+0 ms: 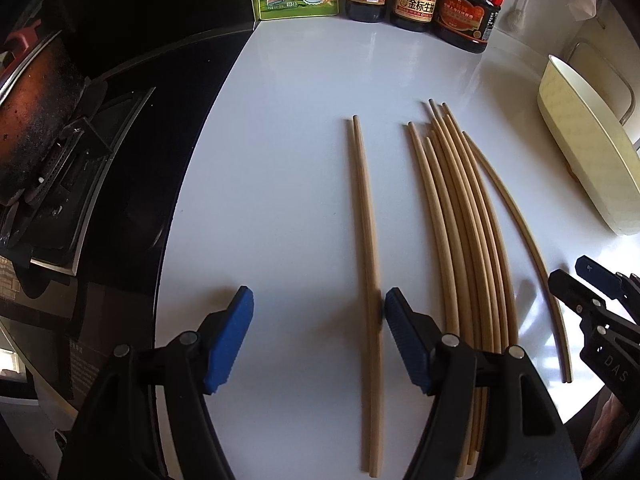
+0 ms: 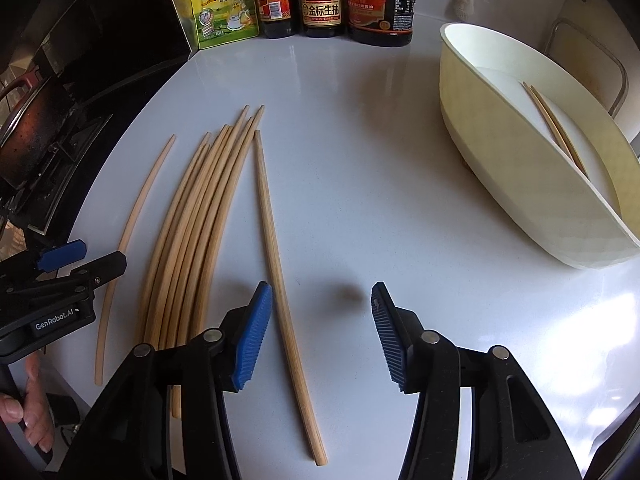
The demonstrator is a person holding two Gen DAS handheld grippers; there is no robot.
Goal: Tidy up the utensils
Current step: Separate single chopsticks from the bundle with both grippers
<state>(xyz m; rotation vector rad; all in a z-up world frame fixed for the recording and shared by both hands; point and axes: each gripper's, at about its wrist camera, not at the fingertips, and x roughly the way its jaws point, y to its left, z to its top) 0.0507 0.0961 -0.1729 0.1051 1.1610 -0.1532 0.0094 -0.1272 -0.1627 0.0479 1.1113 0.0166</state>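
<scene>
Both tools wide open, nothing held: left gripper [image 1: 318, 312] over the pair of chopsticks [image 1: 366, 264] on the white counter [image 1: 280, 160], right gripper [image 2: 322, 312] beside the single chopstick [image 2: 276, 256]. Best to come straight down over the pair, squeeze both sticks together, then lift level. Then over to the cream tray [image 2: 520, 184], with two sticks already inside.
</scene>
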